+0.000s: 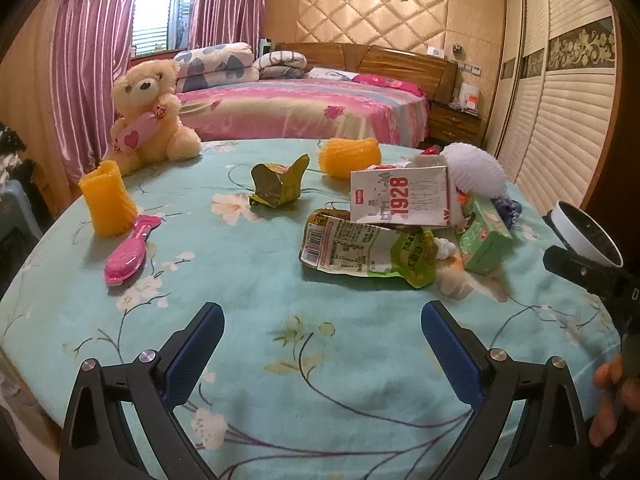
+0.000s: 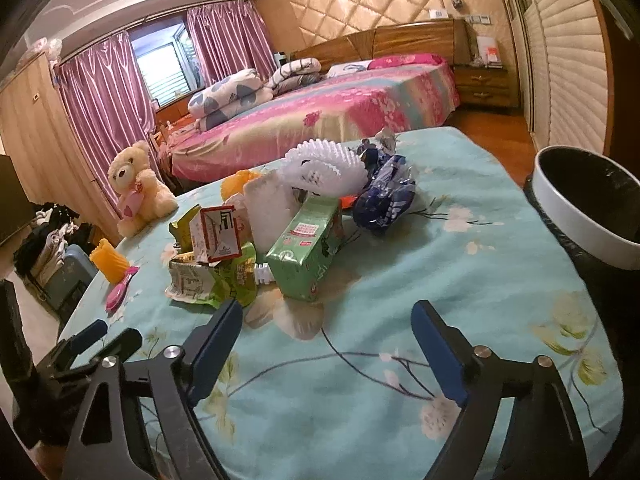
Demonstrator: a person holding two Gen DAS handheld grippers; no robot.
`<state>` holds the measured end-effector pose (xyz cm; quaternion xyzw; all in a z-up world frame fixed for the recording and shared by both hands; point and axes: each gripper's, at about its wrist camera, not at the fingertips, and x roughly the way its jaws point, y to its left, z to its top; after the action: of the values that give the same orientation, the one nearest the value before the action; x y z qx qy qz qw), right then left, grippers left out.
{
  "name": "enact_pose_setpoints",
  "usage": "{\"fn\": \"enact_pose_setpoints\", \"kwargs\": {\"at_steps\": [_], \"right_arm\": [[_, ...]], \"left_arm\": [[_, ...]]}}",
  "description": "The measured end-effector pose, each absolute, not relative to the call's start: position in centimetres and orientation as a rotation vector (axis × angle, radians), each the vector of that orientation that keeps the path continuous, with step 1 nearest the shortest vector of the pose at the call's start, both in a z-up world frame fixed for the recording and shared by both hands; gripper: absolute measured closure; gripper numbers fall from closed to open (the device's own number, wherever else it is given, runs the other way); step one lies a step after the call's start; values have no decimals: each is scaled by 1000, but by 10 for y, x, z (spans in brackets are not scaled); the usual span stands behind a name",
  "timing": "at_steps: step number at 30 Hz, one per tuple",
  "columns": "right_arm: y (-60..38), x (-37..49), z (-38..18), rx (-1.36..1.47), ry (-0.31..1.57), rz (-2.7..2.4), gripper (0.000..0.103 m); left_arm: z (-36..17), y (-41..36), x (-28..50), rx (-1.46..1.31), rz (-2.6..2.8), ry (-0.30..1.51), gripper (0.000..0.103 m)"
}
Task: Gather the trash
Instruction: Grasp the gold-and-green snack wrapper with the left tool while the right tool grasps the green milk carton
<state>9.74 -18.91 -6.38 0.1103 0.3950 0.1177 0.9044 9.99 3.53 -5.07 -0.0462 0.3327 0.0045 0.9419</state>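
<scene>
While both grippers hover over the table [image 2: 460,264], the trash pile [image 2: 256,248] lies ahead-left of the right gripper [image 2: 326,344] and ahead-right of the left gripper [image 1: 322,344]. Both jaws stand wide and empty. Right one looks nearer; bin [image 2: 576,216] at its right.

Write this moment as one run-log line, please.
stage: approach | left gripper: open, empty | right gripper: open, empty | nearest trash: crumpled green snack pouch | white-rimmed black bin: right of table
</scene>
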Motion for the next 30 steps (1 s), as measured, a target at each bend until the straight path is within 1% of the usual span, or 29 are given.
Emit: {"fn": "enact_pose_setpoints", "kwargs": {"at_steps": [6, 8, 10, 11, 15, 17, 18, 19, 20, 21, 22, 23, 24, 25, 26, 29, 30], "right_arm": [[-184, 118, -73, 250, 857, 265, 21], [-182, 124, -76, 249, 869, 268, 22], [-179, 131, -79, 256, 886, 277, 26], [-178, 135, -81, 266, 896, 283, 27], [-178, 148, -89, 303, 929, 311, 33], [-178, 154, -92, 317, 943, 319, 37], [-178, 156, -94, 329, 950, 327, 38], [-178, 157, -95, 344, 955, 337, 41], [-177, 159, -96, 351, 962, 345, 42], [-176, 160, -97, 354, 966, 353, 49], [-176, 161, -98, 357, 972, 361, 58], [-176, 161, -99, 362, 982, 372, 64], [-177, 160, -99, 364, 987, 374, 75], [-178, 159, -100, 366, 993, 374, 77], [-181, 156, -100, 371, 994, 373, 78], [-190, 147, -98, 370, 989, 372, 78], [-193, 145, -98, 367, 987, 370, 78]], "left_arm": [[-51, 40, 121, -102, 11, 700, 5], [-52, 42, 130, -98, 10, 708, 9], [-55, 45, 143, -98, 0, 730, 11], [-57, 46, 148, -99, -5, 739, 15], [-62, 53, 170, -109, -35, 785, 20], [-65, 57, 180, -144, -78, 819, 28], [-67, 58, 184, -158, -95, 834, 29], [-68, 58, 186, -163, -103, 846, 33], [-69, 57, 187, -166, -115, 856, 45], [-70, 56, 189, -168, -130, 866, 53], [-70, 53, 190, -161, -144, 875, 69], [-70, 51, 189, -154, -152, 877, 71], [-69, 50, 187, -150, -168, 872, 74], [-68, 48, 184, -144, -178, 864, 80], [-67, 45, 180, -139, -194, 858, 85], [-66, 35, 167, -143, -261, 869, 94], [-67, 32, 163, -141, -287, 872, 95]]}}
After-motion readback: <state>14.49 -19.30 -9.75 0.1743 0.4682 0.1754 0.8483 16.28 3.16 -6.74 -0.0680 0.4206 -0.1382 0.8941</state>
